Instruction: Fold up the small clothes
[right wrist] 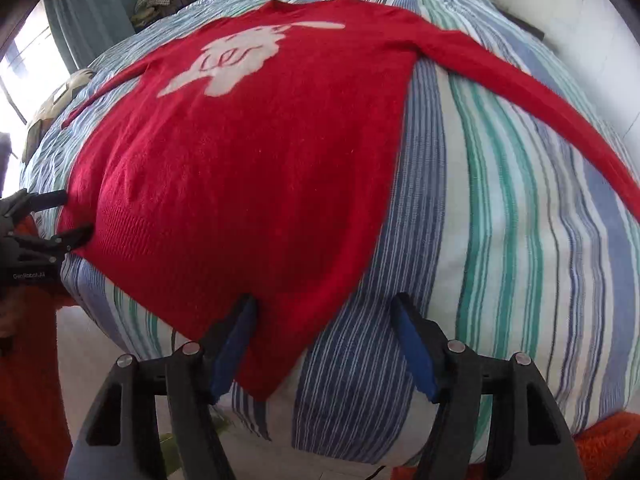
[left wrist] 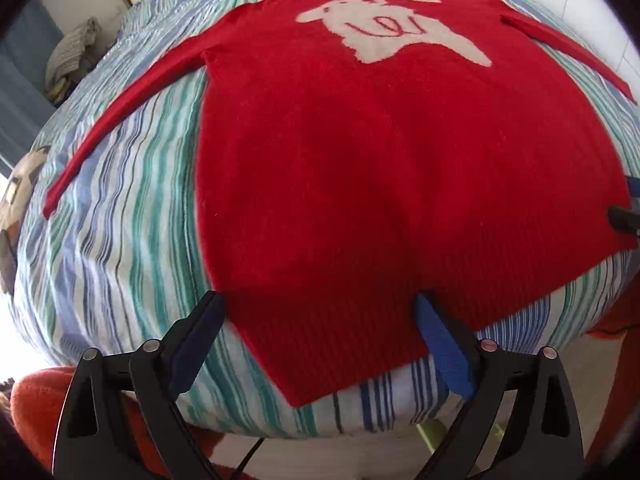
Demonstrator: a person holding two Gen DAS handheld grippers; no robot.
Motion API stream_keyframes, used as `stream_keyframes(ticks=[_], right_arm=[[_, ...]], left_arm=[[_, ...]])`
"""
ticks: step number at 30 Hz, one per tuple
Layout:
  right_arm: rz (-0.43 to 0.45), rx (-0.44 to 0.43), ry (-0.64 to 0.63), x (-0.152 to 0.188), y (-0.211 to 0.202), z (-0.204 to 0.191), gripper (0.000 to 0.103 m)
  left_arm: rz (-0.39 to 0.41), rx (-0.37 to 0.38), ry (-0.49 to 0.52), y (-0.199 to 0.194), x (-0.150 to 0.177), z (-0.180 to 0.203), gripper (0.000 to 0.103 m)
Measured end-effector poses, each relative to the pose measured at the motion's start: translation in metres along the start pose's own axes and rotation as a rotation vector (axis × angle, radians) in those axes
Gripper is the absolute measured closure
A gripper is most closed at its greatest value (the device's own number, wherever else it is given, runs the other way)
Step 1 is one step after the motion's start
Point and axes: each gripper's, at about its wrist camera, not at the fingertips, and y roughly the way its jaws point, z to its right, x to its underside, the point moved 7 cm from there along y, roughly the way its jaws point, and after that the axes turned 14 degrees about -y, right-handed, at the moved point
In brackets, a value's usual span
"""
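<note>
A red knit sweater (left wrist: 380,152) with a cream animal figure (left wrist: 396,28) lies flat, face up, on a striped bed, sleeves spread out to both sides. It also shows in the right wrist view (right wrist: 248,168). My left gripper (left wrist: 320,304) is open, its fingers straddling the sweater's near left hem corner. My right gripper (right wrist: 324,304) is open, straddling the near right hem corner. The left gripper shows in the right wrist view (right wrist: 72,216) at the hem's far end. The right gripper's tips (left wrist: 628,204) show at the left view's right edge.
The bed (right wrist: 500,220) has a blue, green and white striped cover. A pile of folded cloth (left wrist: 72,52) sits at the far left by a curtain. An orange rug (left wrist: 36,400) lies on the floor by the bed's near edge. A patterned cushion (left wrist: 20,184) lies at the left.
</note>
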Motion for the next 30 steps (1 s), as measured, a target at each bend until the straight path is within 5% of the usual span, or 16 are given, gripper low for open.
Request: stream_keyframes(ticks=[3,8,11,15,19,22,24,30], right_arm=[[0.016,0.037,0.026,0.003,-0.015,0.002,0.035],[0.222,0.118,0.132,-0.009,-0.06,0.027,0.035],[0.293,0.157,0.164,-0.028,-0.068,0.044,0.034],[0.302,0.156,0.169,-0.051,-0.048,0.053,0.034],[0.259,0.264,0.329,-0.038,-0.032,0.101,0.033],[0.109,0.258,0.383,-0.008,0.001,0.125,0.03],[0.164,0.238,0.396,-0.006,0.001,0.129,0.027],[0.146,0.273,0.383,-0.011,0.004,0.123,0.019]], left_arm=[[-0.01,0.062,-0.08,-0.013,0.002,-0.016,0.008],[0.149,0.114,-0.251,-0.05,-0.031,-0.047,0.009],[0.179,0.094,-0.336,-0.047,-0.061,-0.071,0.008],[0.186,0.039,-0.396,-0.024,-0.094,-0.092,0.008],[0.134,-0.049,-0.457,0.019,-0.087,-0.118,0.008],[0.103,-0.003,-0.555,0.037,-0.07,-0.13,0.0],[0.099,-0.026,-0.544,0.034,-0.071,-0.127,0.0],[0.091,-0.033,-0.527,0.035,-0.068,-0.125,0.0]])
